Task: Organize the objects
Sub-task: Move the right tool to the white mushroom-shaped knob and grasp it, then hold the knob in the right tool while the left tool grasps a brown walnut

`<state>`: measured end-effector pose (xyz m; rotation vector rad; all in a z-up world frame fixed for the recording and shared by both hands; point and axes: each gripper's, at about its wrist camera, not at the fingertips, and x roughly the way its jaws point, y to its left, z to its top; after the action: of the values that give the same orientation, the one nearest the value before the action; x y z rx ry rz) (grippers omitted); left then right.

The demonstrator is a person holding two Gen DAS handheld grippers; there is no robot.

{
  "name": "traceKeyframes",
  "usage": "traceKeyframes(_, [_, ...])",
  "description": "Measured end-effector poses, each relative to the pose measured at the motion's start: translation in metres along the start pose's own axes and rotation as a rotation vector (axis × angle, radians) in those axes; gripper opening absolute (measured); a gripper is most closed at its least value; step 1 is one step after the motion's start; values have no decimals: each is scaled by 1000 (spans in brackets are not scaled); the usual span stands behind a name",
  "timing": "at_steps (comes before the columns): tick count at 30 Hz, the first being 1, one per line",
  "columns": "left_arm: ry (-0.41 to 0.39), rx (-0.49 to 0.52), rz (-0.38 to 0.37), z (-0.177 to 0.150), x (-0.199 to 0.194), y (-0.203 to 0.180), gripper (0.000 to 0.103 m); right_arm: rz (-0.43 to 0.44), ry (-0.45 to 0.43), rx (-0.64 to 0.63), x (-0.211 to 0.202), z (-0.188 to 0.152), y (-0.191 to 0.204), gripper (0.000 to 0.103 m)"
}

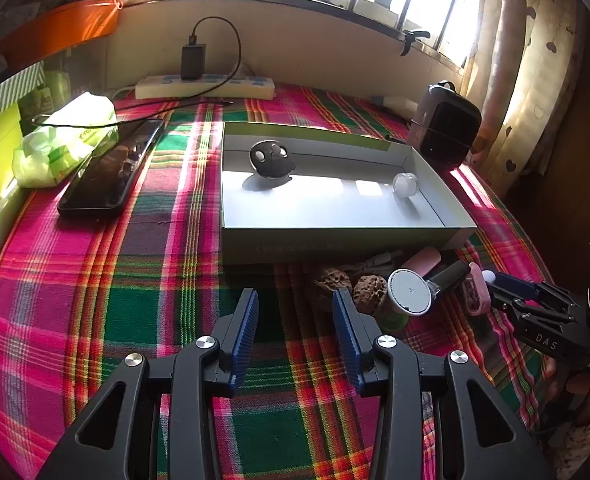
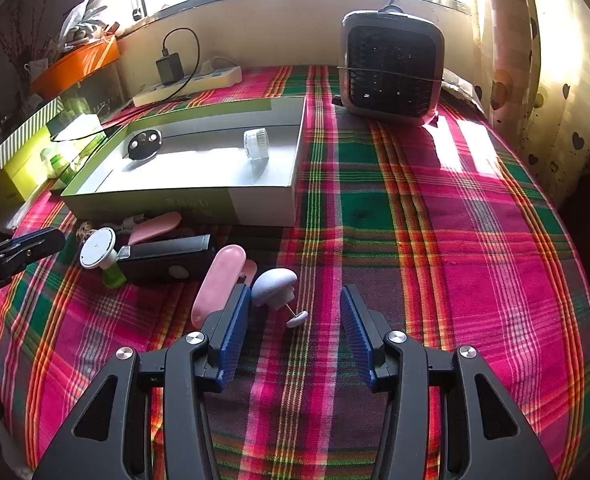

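Presently, your inventory on the plaid-clothed bench: open shallow grey cardboard box toward the window edge, holding a black oval gadget and a white ribbed cylinder. Before its near wall: a pink oblong case, a pale blue mushroom-shaped piece, two walnuts. Your right gripper gapes empty just beside the mushroom piece; your left gripper stands wide, empty.

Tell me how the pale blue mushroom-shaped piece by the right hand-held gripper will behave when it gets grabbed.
The mushroom-shaped piece lies on its side with a rounded cap, so it will probably roll or pivot if nudged. Its thin pin with the small end cap looks bendable; grip the cap instead. It looks like smooth plastic, likely light and a little slippery.
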<state>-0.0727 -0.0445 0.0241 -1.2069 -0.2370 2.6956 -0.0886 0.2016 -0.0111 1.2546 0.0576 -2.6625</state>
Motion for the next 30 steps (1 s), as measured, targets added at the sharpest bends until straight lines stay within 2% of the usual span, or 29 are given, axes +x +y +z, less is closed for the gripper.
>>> traceKeyframes(9, [3,-5,-36,2,2,-3,37,-31,20,-23,8,6,-2,48])
traceKeyframes(11, [4,-7,-43,2,3,-4,42,-47,21,-17,8,6,-4,48])
traceKeyframes(15, [14,-8,-61,3,7,-6,42,-51,20,-13,8,6,-4,48])
traceKeyframes(19, [12,-12,-58,6,10,-7,42,-45,15,-15,7,7,-6,33])
traceKeyframes(22, [14,-18,-52,8,14,-7,42,-40,14,-16,7,7,-5,28])
traceKeyframes(30, [19,-22,-50,14,20,-7,42,-33,14,-28,7,6,-2,28])
